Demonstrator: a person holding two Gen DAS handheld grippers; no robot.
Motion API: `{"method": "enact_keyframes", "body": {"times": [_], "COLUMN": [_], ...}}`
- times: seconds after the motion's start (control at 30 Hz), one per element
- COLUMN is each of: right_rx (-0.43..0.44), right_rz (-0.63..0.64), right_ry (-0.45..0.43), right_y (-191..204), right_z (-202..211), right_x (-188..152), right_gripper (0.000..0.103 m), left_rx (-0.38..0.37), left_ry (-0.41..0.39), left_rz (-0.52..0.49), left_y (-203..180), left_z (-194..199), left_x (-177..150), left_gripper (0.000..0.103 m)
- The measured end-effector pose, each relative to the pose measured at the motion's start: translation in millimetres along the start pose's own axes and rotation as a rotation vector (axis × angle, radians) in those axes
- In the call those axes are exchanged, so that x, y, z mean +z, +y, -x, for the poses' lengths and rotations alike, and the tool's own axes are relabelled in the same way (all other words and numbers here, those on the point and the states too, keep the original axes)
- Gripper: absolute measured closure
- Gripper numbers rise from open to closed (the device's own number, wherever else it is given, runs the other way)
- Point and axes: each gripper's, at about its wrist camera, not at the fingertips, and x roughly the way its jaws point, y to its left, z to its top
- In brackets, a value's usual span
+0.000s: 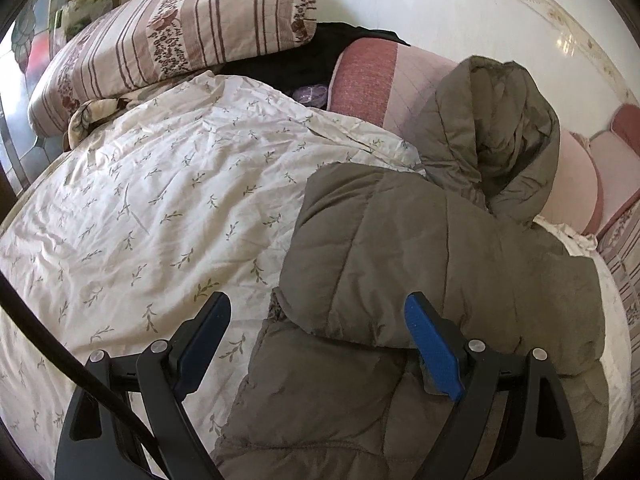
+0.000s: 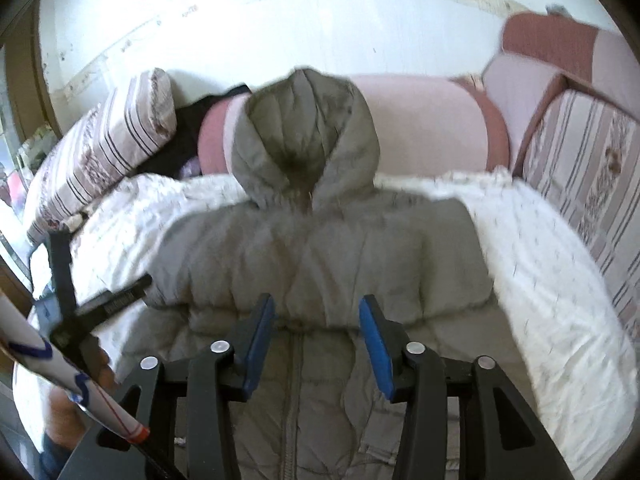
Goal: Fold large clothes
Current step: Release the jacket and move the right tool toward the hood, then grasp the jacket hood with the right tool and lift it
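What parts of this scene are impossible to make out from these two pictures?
- Puffer jacket hem: cut off at the bottom edge in both wrist views, behind each gripper's frame.
- Jacket sleeves: folded across the chest; the cuffs can't be told apart in the blurred right wrist view.
- Dark item between the striped pillow and the pink cushion: mostly hidden, unidentifiable.
- Left gripper handle: out of frame in its own view.

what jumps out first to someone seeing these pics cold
The grey-brown puffer jacket dominates: it lies zipper-up on the white leaf-print quilt, both sleeves folded across the chest, hood propped against the pink cushions. In front, the blue-padded right gripper hangs open over its zipper, holding nothing.
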Motion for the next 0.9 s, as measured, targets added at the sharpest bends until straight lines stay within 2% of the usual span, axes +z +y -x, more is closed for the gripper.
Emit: {"method": "enact_keyframes", "body": {"times": [0.23,0.47,0.7,0.9], "right_rx": [0.029,0.018,0.017,-0.005], "right_rz": [0.039,0.036,-0.015,-0.061], "right_ry": [0.007,-0.004,-0.012,0.018], "right_y": [17,19,4,-13], "right_z": [11,5,-36,-106], "right_x": [54,117,186,239], "right_gripper": [0.051,0.051,0.051,0.051], "left_rx": [-0.021,-0.027,-0.024,-0.016], "left_ry": [0.020,0.017,0.011,0.006], "left_rz": [0.024,-0.008,-0.073,-0.092], "left_y": [6,-3,-21,-27], "left_z": [-4,-5,-5,-10], "left_x": [2,0,-5,-4], "left_gripper": [0.015,0.015,0.015,0.015]}}
